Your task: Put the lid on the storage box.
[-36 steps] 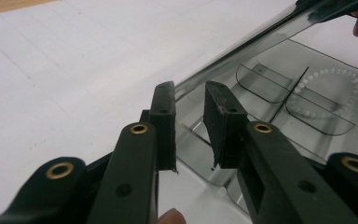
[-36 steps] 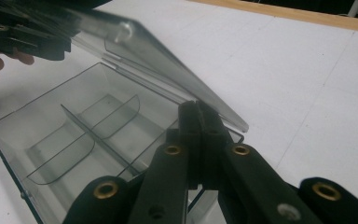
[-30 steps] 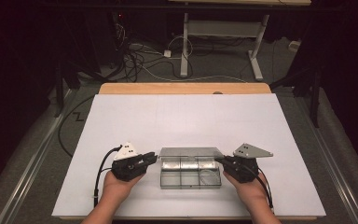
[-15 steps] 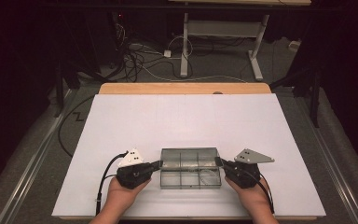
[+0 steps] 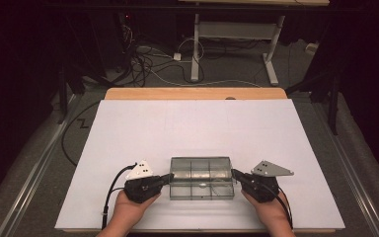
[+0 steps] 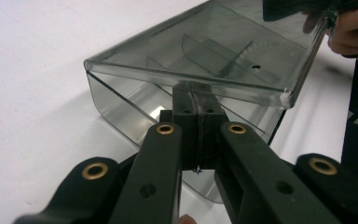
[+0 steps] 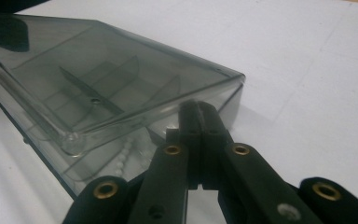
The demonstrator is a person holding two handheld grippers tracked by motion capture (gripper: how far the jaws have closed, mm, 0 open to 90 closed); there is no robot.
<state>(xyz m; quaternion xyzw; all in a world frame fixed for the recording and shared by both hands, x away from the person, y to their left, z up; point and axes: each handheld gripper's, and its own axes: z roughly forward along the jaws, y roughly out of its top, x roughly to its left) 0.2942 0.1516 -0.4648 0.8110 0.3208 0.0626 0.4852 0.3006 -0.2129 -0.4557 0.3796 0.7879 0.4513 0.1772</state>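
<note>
Tools (image 5: 168,178) (image 5: 235,174), both closed, apparently against clear box (image 5: 201,170) ends.

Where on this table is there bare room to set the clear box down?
Free: the white sheet between the clear box and the wooden edge, plus both side margins. Crowded: the near edge, where the left gripper and right gripper flank the box.

box (image 5: 201,177): nearer table's front edge | left claw (image 5: 168,178): just closed

High view looks down from afar; 2 gripper views face the clear box (image 5: 202,177) closely from opposite ends.
</note>
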